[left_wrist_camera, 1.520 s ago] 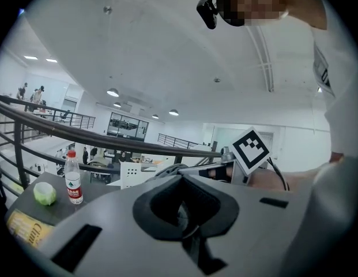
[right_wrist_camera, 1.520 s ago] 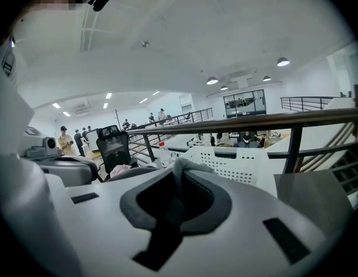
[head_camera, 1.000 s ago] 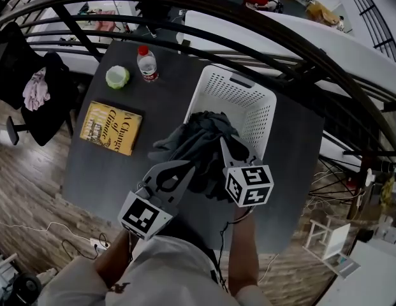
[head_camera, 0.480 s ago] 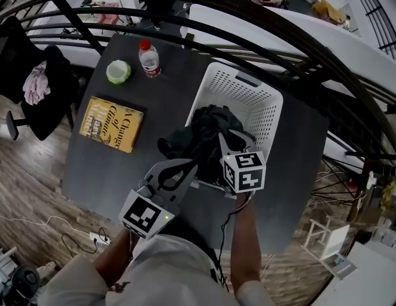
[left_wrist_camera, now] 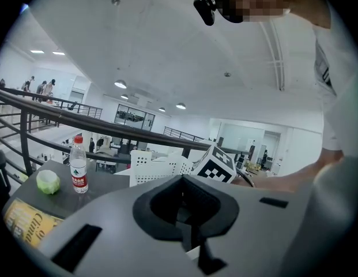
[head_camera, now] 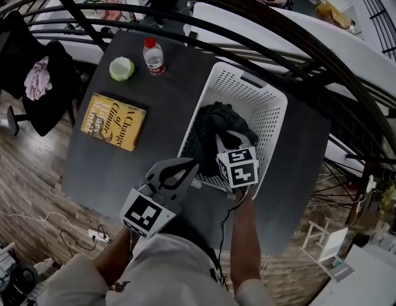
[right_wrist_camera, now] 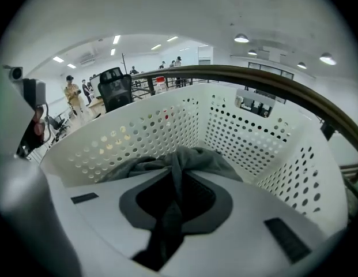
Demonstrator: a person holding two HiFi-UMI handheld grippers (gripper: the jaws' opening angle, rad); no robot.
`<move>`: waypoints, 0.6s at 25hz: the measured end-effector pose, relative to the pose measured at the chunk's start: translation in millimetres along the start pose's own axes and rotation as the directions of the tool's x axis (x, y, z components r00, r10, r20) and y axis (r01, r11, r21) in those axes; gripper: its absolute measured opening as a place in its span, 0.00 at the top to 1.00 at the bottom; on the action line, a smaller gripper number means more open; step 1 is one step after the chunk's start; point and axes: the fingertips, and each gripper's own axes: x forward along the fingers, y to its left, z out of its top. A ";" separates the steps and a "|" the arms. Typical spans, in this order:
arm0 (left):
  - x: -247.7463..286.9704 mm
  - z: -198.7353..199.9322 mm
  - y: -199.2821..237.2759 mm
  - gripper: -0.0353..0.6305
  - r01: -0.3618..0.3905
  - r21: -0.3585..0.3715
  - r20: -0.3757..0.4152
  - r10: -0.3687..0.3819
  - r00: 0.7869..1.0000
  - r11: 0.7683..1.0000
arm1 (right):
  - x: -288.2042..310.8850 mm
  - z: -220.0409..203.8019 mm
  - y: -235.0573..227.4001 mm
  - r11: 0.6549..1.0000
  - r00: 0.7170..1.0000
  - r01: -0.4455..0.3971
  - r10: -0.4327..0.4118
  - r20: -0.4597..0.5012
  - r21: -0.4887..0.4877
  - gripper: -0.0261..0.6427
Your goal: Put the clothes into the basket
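A white perforated basket stands on the dark table. A dark grey garment lies bunched inside it. My right gripper reaches over the basket's near rim and is shut on a fold of that garment. In the right gripper view the cloth runs up between the jaws of the right gripper, inside the basket walls. My left gripper hangs just outside the basket's near left corner. It is shut, with nothing held. In the left gripper view its jaws meet in front of the basket.
A yellow book, a green round object and a water bottle lie on the table's left part. Black curved railings run behind the basket. A black chair with a pink cloth stands at the far left.
The right gripper has moved forward and down into the basket with the garment. The cloth that hung over the near left rim now lies inside. The left gripper has barely moved.
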 end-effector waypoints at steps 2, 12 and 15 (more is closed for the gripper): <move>0.1 -0.5 -0.4 0.94 0.001 -0.001 -0.001 -0.001 1.000 1.000 | 2.8 -4.4 -0.5 1.000 1.000 -0.001 0.001 -0.015 -0.008 0.88; -2.2 -1.7 0.0 0.94 -0.001 -0.001 0.011 0.001 1.000 1.000 | 12.5 -14.4 1.7 0.998 0.999 -0.012 0.010 -0.042 -0.055 0.88; -3.8 -0.3 0.3 0.94 -0.004 0.002 0.004 0.004 1.000 1.000 | 11.3 -14.1 2.2 0.998 0.999 -0.012 0.009 -0.043 -0.066 0.88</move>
